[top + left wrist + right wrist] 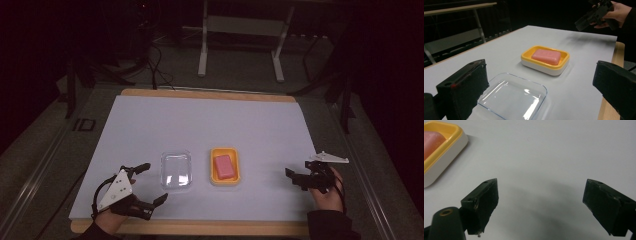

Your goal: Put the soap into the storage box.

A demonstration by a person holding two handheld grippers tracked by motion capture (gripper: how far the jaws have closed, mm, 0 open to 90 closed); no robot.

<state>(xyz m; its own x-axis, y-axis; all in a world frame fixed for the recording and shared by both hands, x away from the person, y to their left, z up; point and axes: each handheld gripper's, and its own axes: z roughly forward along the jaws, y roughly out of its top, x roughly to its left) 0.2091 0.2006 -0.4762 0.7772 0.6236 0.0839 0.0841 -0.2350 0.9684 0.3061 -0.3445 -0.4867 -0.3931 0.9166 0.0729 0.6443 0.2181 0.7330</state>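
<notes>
Centrally on the white table (210, 120) sits a yellow soap dish (224, 178) holding a pink soap bar (224, 166), its long axis running away from the person; a clear lid (176, 170) lies just beside it. Left gripper (150, 184) and right gripper (296, 179) hover spread wide, empty. Probable step: grasping the lid squarely across opposite rims, keeping it level.

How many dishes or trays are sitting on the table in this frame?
2. A clear plastic tray lies empty near the left gripper. A yellow soap dish sits apart to its right, holding a pink soap bar. Nothing seems hidden.
</notes>
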